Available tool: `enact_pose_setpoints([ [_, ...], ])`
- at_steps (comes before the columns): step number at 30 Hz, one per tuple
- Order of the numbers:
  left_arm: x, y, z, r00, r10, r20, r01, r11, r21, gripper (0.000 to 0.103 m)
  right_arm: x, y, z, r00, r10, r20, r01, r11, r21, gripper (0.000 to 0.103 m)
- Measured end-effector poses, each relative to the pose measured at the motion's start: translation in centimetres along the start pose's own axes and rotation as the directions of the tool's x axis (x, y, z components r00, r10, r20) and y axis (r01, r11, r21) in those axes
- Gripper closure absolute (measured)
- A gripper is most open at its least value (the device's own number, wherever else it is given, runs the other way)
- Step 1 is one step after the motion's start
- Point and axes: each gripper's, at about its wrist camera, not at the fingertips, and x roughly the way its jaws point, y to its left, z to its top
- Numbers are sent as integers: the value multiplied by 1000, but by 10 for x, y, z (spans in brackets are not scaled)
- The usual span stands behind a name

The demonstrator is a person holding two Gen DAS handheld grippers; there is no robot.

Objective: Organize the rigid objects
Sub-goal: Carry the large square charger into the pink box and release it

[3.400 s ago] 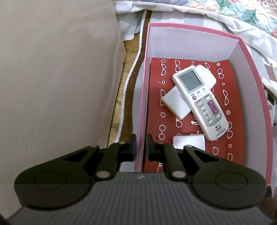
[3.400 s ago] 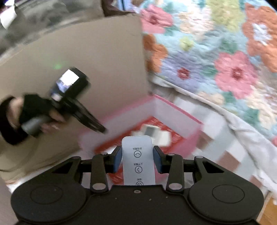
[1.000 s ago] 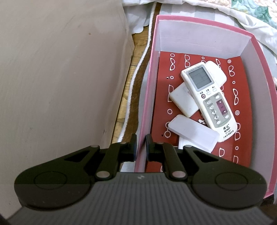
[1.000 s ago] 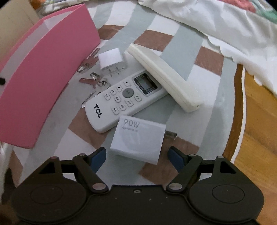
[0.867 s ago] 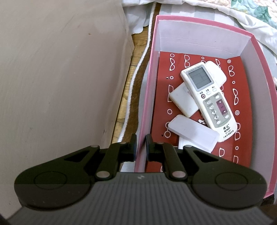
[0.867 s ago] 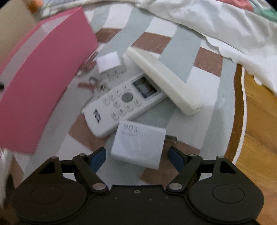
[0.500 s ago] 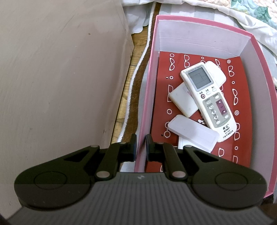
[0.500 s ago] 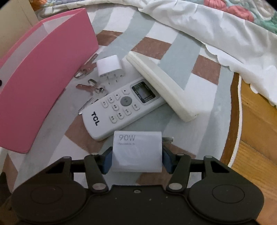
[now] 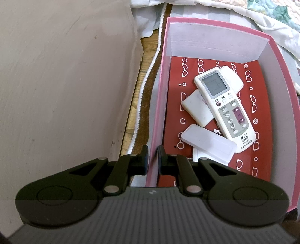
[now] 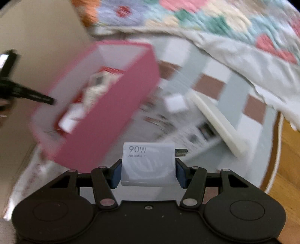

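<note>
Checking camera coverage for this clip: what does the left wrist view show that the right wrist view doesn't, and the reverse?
Only the left wrist view shows the left tool shut on the near wall of the pink box, and the sharp box contents: a grey-screen remote lying over two plain white pieces.

Only the right wrist view shows the right tool shut on the white 90W charger, with blurred items left on the striped cloth.

Both show the pink box and the floral quilt.

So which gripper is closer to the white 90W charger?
Right. The right gripper has its jaws clamped on the 90W charger, holding it up beside the pink box. The left gripper is pinching that box's wall, away from the charger.
</note>
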Motion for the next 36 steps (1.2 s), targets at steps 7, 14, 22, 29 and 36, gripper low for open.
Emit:
enact_pose_setpoints([
  [7, 0, 2, 0, 1000, -3, 1, 3, 1000, -8, 94, -32, 56, 21, 984, 169, 54, -163, 982, -94, 41],
  [14, 0, 1, 1, 1000, -2, -1, 2, 1000, -2, 94, -10, 124, 56, 965, 260, 22, -239, 915, -325, 41],
  [22, 1, 3, 1, 1000, -18, 2, 18, 1000, 2, 94, 82, 165, 87, 989, 38, -143, -100, 885, -455, 41],
  [29, -1, 5, 0, 999, -32, 5, 32, 999, 11, 94, 102, 159, 89, 959, -33, -281, -88, 909, -407, 41],
  [36, -2, 8, -1, 999, -45, 9, 45, 999, 4, 94, 135, 160, 88, 936, -89, -341, -36, 938, -344, 41],
])
